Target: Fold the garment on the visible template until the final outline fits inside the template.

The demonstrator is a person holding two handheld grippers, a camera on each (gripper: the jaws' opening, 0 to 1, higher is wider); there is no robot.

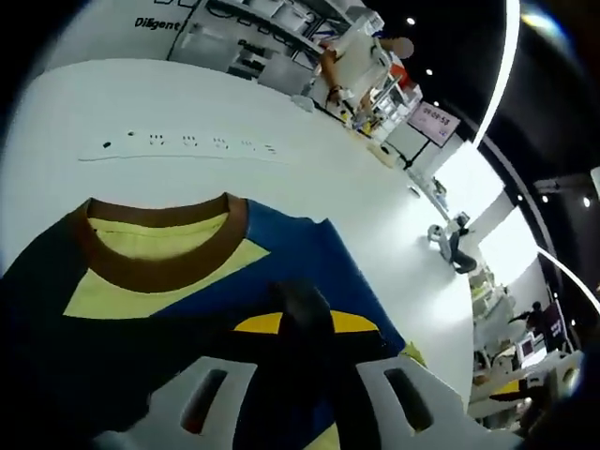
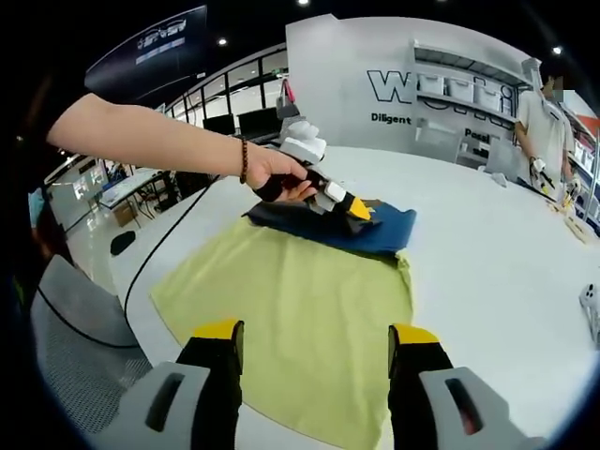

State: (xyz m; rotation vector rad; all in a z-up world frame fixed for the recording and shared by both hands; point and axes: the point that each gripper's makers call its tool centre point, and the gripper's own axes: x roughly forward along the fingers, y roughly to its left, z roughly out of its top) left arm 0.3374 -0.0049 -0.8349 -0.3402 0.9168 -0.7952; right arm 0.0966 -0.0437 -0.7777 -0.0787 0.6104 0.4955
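Observation:
A navy garment with a brown collar and yellow panels lies on the white table. In the right gripper view the garment is a folded bundle on the far edge of the yellow-green template cloth. A person's hand holds my left gripper down on that bundle. Its yellow-tipped jaws stand close together with a dark fold of the garment pinched between them, so my left gripper is shut on it. Over the template's near part my right gripper hangs open, with nothing between its jaws.
The round white table has bare room to the right of the template. A black cable runs along its left edge, beside a grey mesh chair. A flat white strip lies beyond the collar. A person stands by shelves behind.

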